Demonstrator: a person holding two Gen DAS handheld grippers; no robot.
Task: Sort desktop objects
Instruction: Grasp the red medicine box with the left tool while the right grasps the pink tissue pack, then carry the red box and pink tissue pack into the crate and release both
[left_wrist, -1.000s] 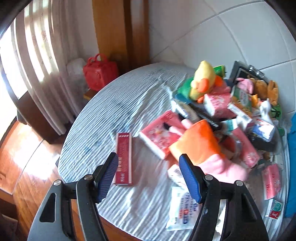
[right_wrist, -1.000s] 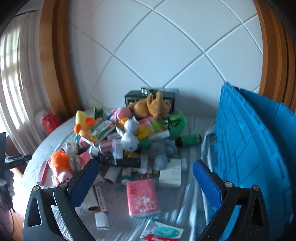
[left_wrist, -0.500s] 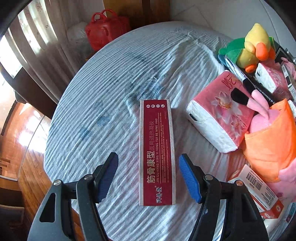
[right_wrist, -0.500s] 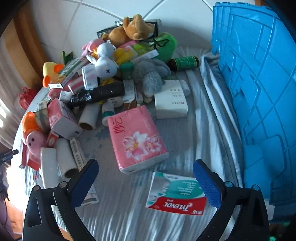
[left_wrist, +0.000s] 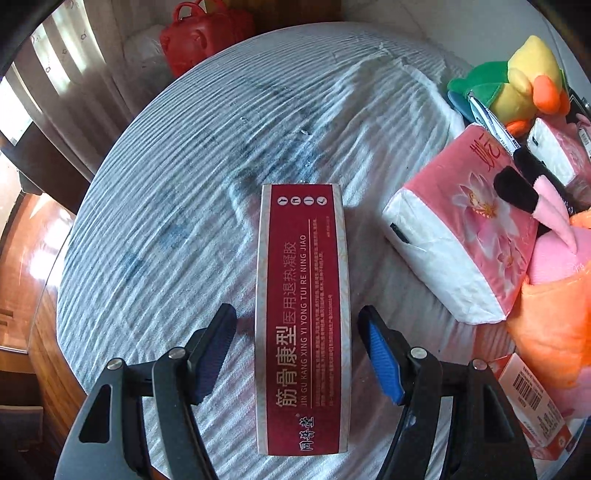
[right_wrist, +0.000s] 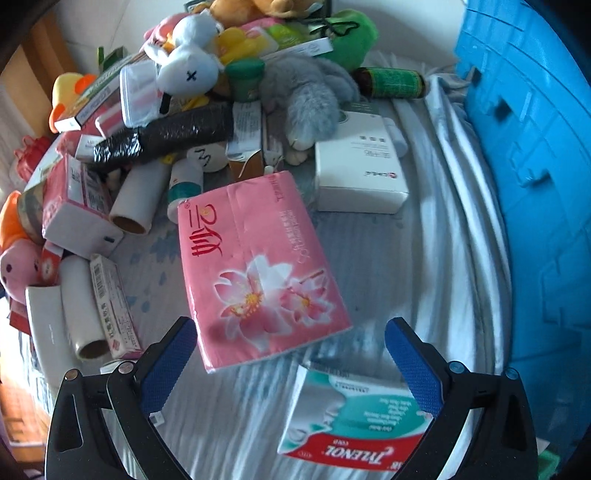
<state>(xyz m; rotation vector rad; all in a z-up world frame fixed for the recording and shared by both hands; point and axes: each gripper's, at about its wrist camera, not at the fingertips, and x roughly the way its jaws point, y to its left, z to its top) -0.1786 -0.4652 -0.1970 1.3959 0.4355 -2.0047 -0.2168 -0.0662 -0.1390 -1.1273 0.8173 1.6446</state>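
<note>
A long red medicine box (left_wrist: 303, 317) lies flat on the striped tablecloth (left_wrist: 177, 192). My left gripper (left_wrist: 297, 350) is open, with one finger on each side of the box's near half and a gap on both sides. In the right wrist view a pink tissue pack (right_wrist: 258, 266) lies ahead, and a Tylenol box (right_wrist: 354, 421) lies between the fingers. My right gripper (right_wrist: 288, 354) is open wide and holds nothing.
A pile of plush toys, boxes, tubes and bottles (right_wrist: 192, 110) covers the table's middle. A blue crate (right_wrist: 532, 184) stands at the right. Another pink tissue pack (left_wrist: 469, 240) and an orange plush (left_wrist: 554, 314) lie right of the red box. The table edge (left_wrist: 48, 295) is at left.
Both grippers have moved down and forward. The red box now lies between the left fingers. The right gripper has closed in on the pink tissue pack and the Tylenol box.
</note>
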